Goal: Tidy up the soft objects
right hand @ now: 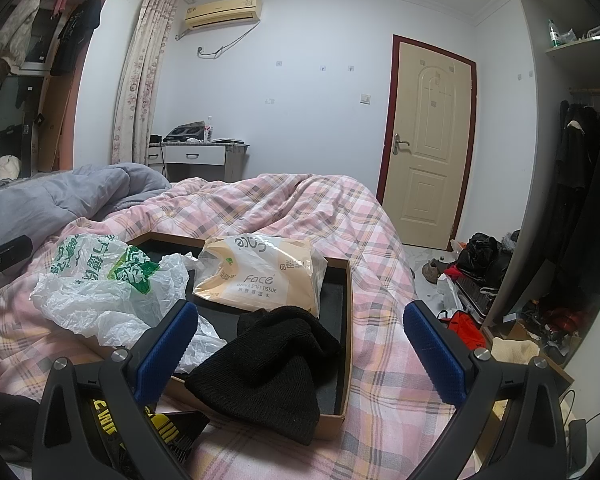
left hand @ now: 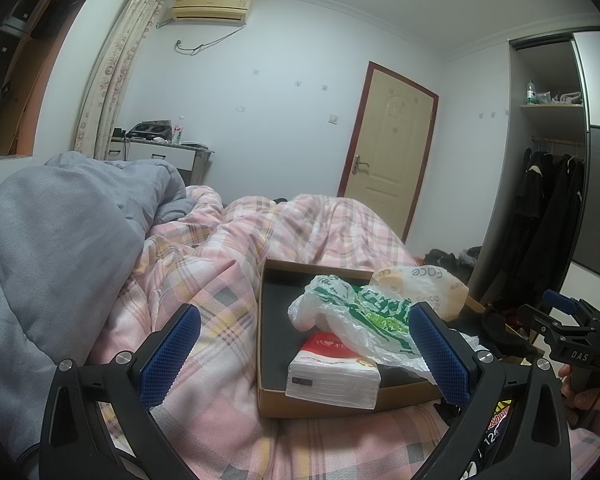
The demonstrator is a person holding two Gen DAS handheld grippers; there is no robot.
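Note:
A shallow cardboard box (left hand: 276, 404) with a black lining lies on the bed. In it are a white tissue pack with a red top (left hand: 332, 376), a crumpled green-and-white plastic bag (left hand: 360, 312) and a beige "Face" tissue pack (left hand: 424, 284). My left gripper (left hand: 304, 316) hovers open just before the box, holding nothing. In the right wrist view, a black knit hat (right hand: 272, 372) drapes over the box's near corner, in front of the Face pack (right hand: 260, 276), with the plastic bag (right hand: 100, 288) to the left. My right gripper (right hand: 300, 312) is open above the hat.
The bed carries a pink plaid quilt (right hand: 300, 208) and a bunched grey duvet (left hand: 60, 240) on the left. A black-and-yellow packet (right hand: 172, 428) lies by the box's near corner. Bags and clothes clutter the floor (right hand: 480, 264) right of the bed, beside a wardrobe of dark coats (right hand: 580, 184).

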